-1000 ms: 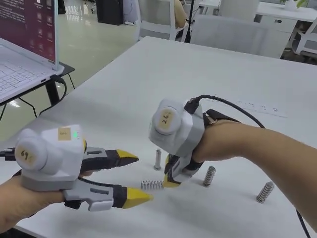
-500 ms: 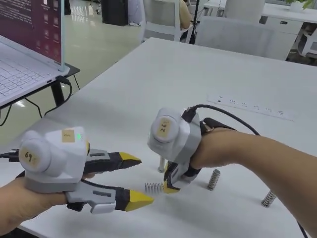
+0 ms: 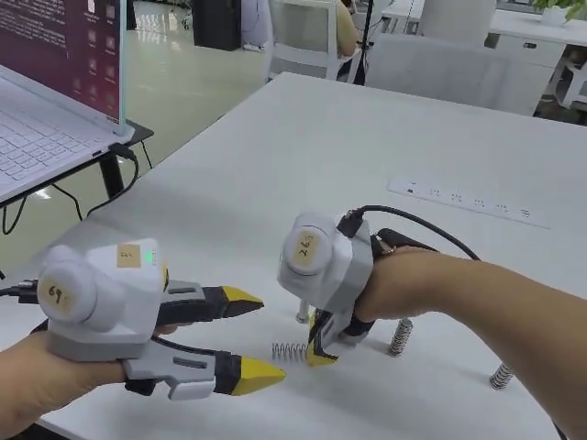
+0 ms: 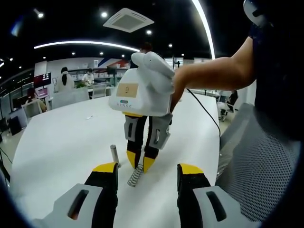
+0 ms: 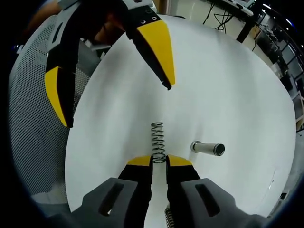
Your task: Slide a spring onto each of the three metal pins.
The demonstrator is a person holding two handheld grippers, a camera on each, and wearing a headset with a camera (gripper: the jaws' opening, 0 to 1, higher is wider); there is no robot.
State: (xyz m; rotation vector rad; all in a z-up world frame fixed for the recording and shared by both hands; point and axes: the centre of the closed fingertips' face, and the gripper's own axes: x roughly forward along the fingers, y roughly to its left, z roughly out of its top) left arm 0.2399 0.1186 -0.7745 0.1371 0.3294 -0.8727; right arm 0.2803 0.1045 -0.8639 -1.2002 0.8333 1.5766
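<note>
**Progress:** approx. 2 of 3 done.
- Upright spring A (image 3: 400, 336) and upright spring B (image 3: 501, 376) stand on the table to the right of the R gripper (image 5: 159, 160).
- Judged seated over their pins. The pins are hidden inside the coils, so can't confirm.
- Third one: bare pin (image 5: 206, 148) stands upright w/ nothing on it.
- Last spring (image 5: 157, 137) lies flat on the tabletop near the bare pin, not touching it.

**Tools:**
- R gripper points down at the table. Jaws are drawn together and clamped on one end of the last spring. The rest of the coil sticks out free toward the L gripper (image 3: 249, 335).
- L gripper hovers low at left, jaws wide apart, holding nothing. Tips aim at the spring's free end, w/ a gap between.

**Left to do (est.):**
- Lift the last spring, turn it upright, line its bore up w/ the pin top, slide it down.
- It is held by the end only, so the coil may flex. Alignment looks like the fiddly bit.

**Surface:**
- White table (image 3: 275, 165), smooth, matte, plain.
- Power strip (image 3: 468, 202) lies farther back on it.
- Black cable (image 3: 413, 220) runs from the R gripper over the person's wrist.

**Room:**
- Open office.
- Laptop (image 3: 37, 110), screen lit, sits on a side stand at left.
- White chairs (image 3: 298, 46) stand past the table's far edge, on a glossy floor (image 3: 183, 82).
- Left gripper view: strip lights and a ceiling vent overhead, people at far desks.
</note>
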